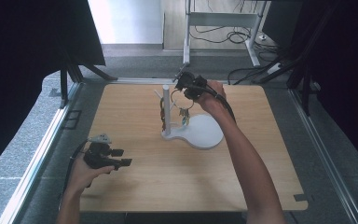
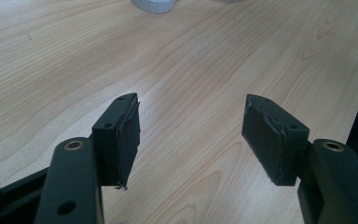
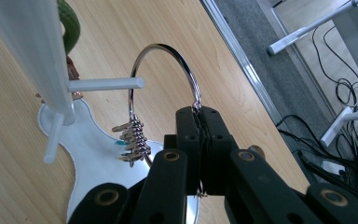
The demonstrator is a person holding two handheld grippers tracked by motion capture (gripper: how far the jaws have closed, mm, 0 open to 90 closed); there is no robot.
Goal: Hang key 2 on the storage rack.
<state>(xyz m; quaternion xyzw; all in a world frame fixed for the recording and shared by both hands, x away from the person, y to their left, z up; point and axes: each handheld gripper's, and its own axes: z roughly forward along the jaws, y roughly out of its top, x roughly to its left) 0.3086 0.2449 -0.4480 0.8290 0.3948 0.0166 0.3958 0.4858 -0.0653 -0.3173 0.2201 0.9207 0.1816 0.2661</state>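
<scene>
The right tool, clamped on the key ring near the tabletop's far edge, should slide it squarely along the white peg. The left tool gapes empty.

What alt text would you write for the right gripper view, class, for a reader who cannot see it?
The right gripper, jaws shut, pinches a large metal ring strung with keys, held beside a white peg of a white stand over a wooden table.
</scene>
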